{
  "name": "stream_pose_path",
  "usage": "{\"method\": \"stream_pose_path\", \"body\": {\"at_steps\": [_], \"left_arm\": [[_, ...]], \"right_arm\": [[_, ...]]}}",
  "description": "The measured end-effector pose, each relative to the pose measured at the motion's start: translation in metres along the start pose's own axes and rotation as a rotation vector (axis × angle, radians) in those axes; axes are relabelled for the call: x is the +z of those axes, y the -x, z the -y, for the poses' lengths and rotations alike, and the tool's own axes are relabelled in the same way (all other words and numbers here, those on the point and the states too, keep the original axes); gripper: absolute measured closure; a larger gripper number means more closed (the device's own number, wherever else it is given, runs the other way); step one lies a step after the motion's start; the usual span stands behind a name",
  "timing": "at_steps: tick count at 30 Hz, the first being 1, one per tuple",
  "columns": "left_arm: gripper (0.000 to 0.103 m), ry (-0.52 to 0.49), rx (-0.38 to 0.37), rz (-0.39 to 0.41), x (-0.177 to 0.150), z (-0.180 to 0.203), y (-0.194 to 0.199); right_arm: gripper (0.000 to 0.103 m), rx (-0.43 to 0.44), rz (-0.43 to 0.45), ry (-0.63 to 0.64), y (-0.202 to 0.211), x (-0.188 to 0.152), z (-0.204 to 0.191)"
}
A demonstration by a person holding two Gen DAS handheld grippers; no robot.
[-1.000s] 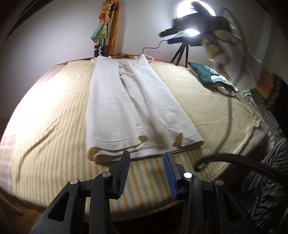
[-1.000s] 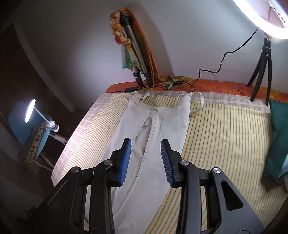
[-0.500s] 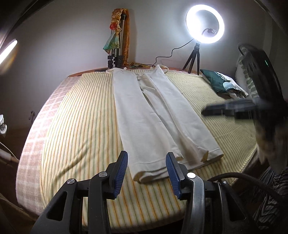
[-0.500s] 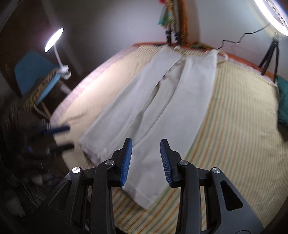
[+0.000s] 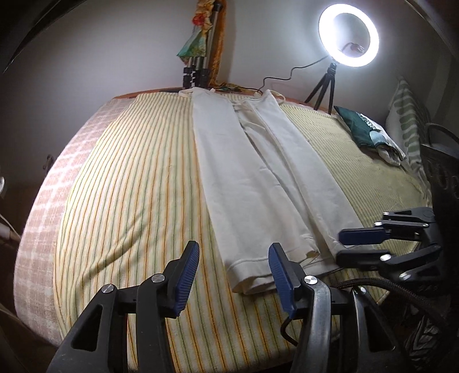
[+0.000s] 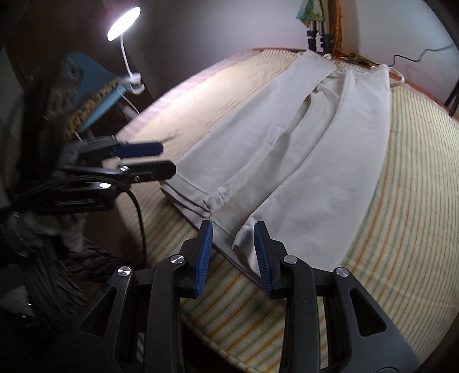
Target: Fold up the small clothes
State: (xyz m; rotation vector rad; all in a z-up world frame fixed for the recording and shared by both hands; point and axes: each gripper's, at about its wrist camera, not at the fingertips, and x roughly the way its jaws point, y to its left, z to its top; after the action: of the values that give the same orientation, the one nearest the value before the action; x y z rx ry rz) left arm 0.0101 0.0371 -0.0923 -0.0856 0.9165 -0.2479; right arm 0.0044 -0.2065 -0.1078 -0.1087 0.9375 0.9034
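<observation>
White trousers (image 5: 258, 183) lie flat on the striped bedspread (image 5: 129, 186), waist at the far end and both leg hems toward me. My left gripper (image 5: 233, 246) hovers just short of the left leg's hem; its jaws are opening and nothing is between the pads. It also shows at the left of the right wrist view as the left gripper (image 6: 167, 159), beside that hem. My right gripper (image 6: 233, 226) stands open over the right leg's hem corner (image 6: 243, 241), pads not pressing the cloth. It also appears low on the right as the right gripper (image 5: 341, 246).
A lit ring light (image 5: 348, 43) on a small tripod stands at the far right of the bed, with a green cloth (image 5: 361, 129) beside it. A folded tripod (image 5: 198, 71) leans on the back wall. A desk lamp (image 6: 123, 18) and a blue chair (image 6: 94, 83) stand off the bed's left side.
The right gripper swung down from over the trousers' waist end to the near hem. The left gripper shifted sideways along the near edge and its jaws widened.
</observation>
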Motion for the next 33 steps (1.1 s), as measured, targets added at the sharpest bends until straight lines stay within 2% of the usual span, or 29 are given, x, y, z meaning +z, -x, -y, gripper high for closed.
{"method": "stream_pose_path", "body": {"at_steps": [1, 3, 6, 9, 12, 14, 16, 18, 23, 25, 29, 33], "left_arm": [[0.051, 0.016, -0.007, -0.003, -0.001, -0.004, 0.0], [0.051, 0.053, -0.024, -0.013, -0.002, -0.011, 0.0], [0.051, 0.109, -0.059, -0.034, -0.003, -0.02, -0.003], [0.054, 0.17, -0.107, -0.062, -0.004, -0.026, -0.008], [0.059, 0.193, -0.14, -0.089, -0.004, -0.026, -0.013], [0.066, 0.181, -0.144, -0.108, -0.004, -0.02, -0.017], [0.068, 0.179, -0.157, -0.129, -0.006, -0.017, -0.021], [0.068, 0.177, -0.16, -0.129, -0.005, -0.015, -0.023], [0.077, 0.168, -0.159, -0.136, -0.004, -0.014, -0.024], [0.082, 0.156, -0.153, -0.136, -0.005, -0.012, -0.024], [0.091, 0.132, -0.146, -0.134, -0.005, -0.008, -0.024], [0.099, 0.127, -0.149, -0.119, -0.003, -0.007, -0.02]], "right_arm": [[0.067, 0.003, 0.021, -0.023, 0.008, -0.002, 0.005], [0.056, -0.035, 0.055, -0.068, 0.02, -0.009, 0.017], [0.054, -0.058, 0.066, -0.191, 0.032, -0.023, 0.049], [0.055, 0.018, 0.06, -0.354, 0.035, -0.039, 0.085], [0.054, 0.124, 0.073, -0.438, 0.035, -0.048, 0.103], [0.055, 0.176, 0.076, -0.468, 0.034, -0.049, 0.108], [0.055, 0.215, 0.07, -0.485, 0.03, -0.05, 0.108], [0.055, 0.233, 0.062, -0.476, 0.024, -0.048, 0.104], [0.055, 0.266, 0.053, -0.461, 0.017, -0.042, 0.095], [0.058, 0.26, 0.048, -0.44, 0.015, -0.041, 0.094], [0.083, 0.274, 0.019, -0.447, 0.008, -0.041, 0.094], [0.092, 0.281, 0.022, -0.472, 0.006, -0.041, 0.096]]}}
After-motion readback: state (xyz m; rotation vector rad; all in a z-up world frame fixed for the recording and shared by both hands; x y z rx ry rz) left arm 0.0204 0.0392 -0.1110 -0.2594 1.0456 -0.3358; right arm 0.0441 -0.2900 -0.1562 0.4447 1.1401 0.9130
